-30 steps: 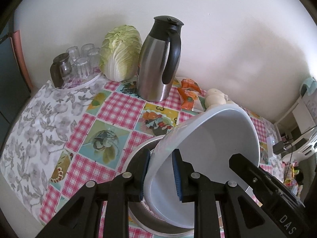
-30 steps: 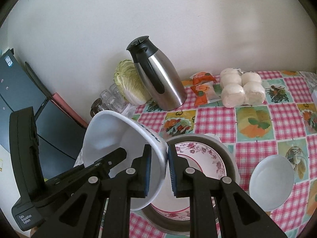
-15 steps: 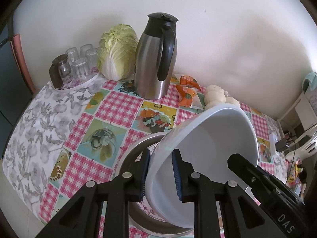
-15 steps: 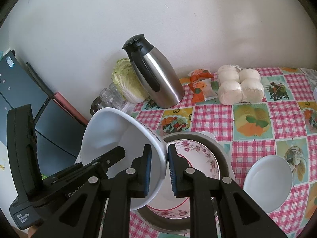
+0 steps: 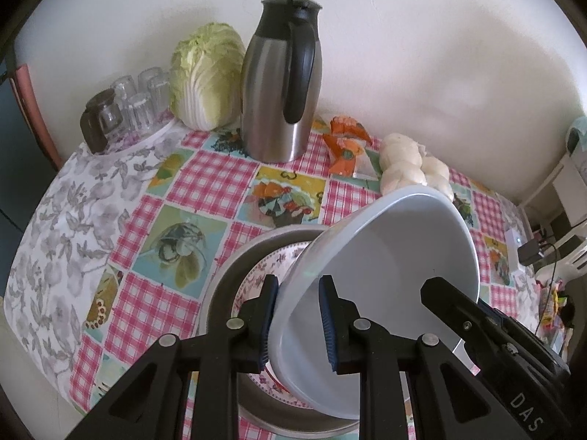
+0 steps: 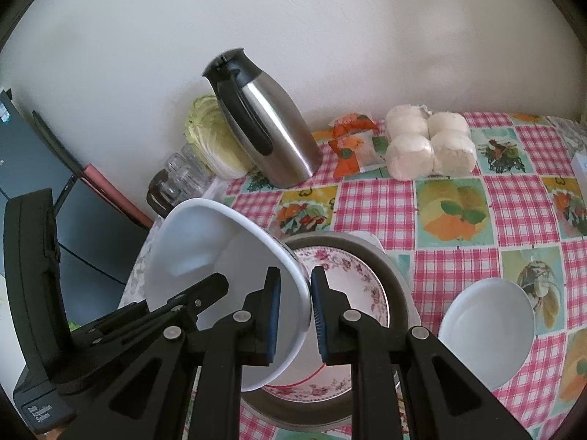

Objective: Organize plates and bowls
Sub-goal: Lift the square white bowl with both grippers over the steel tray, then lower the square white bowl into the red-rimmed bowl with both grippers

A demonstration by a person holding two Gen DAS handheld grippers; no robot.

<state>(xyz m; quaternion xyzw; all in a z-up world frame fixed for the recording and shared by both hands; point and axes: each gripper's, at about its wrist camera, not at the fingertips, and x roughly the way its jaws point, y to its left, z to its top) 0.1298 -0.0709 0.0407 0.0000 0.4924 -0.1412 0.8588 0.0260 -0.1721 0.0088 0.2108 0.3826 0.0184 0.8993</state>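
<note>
A large white bowl (image 5: 385, 267) hangs tilted over a metal basin (image 5: 227, 275) that holds a floral plate (image 5: 271, 260). My left gripper (image 5: 298, 293) is shut on the bowl's near rim, one blue pad outside and one inside. My right gripper (image 6: 295, 286) is shut on the opposite rim of the same white bowl (image 6: 205, 249). In the right wrist view the floral plate (image 6: 352, 278) lies in the basin (image 6: 396, 293) just below the bowl. A smaller white bowl (image 6: 488, 322) sits on the tablecloth to the right of the basin.
At the back by the wall stand a steel carafe (image 5: 279, 99), a cabbage (image 5: 205, 77) and a tray of glasses (image 5: 128, 102). Orange snack packets (image 6: 348, 143) and bagged white buns (image 6: 429, 143) lie behind the basin. The table's left edge (image 5: 22, 256) is close.
Both grippers have sunk a little with the white bowl, bringing it lower over the basin and plate. Both grips are unchanged.
</note>
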